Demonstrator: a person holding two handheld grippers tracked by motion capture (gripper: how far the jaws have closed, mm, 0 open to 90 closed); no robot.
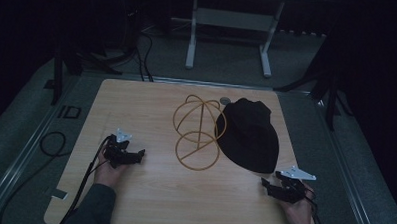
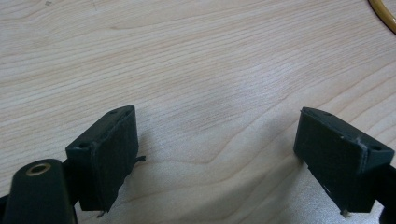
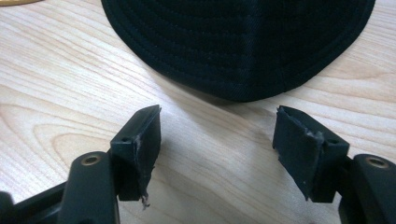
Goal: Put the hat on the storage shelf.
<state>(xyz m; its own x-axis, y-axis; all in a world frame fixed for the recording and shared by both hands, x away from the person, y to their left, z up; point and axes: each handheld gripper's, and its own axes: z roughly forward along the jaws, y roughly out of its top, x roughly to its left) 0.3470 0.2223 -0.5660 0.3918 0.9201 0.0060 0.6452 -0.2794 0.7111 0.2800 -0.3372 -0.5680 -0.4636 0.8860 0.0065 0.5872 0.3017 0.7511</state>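
Black cap (image 1: 250, 134) lies on the wooden table (image 1: 148, 195), brim just ahead of the right gripper (image 1: 270, 185) | right gripper's jaws apart, empty; left gripper (image 1: 137, 155) low on the table, jaws apart, near the brass-coloured wire hat frame (image 1: 198, 132) | cap stitched fabric.

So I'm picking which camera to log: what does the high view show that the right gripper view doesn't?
High view alone: the whole black cap, the wire hat frame beside it, the left tongs and both hands. Right gripper view alone: a close look at the cap's stitched brim just ahead of its open jaws. Shared: the cap, the right tongs and the wooden table.
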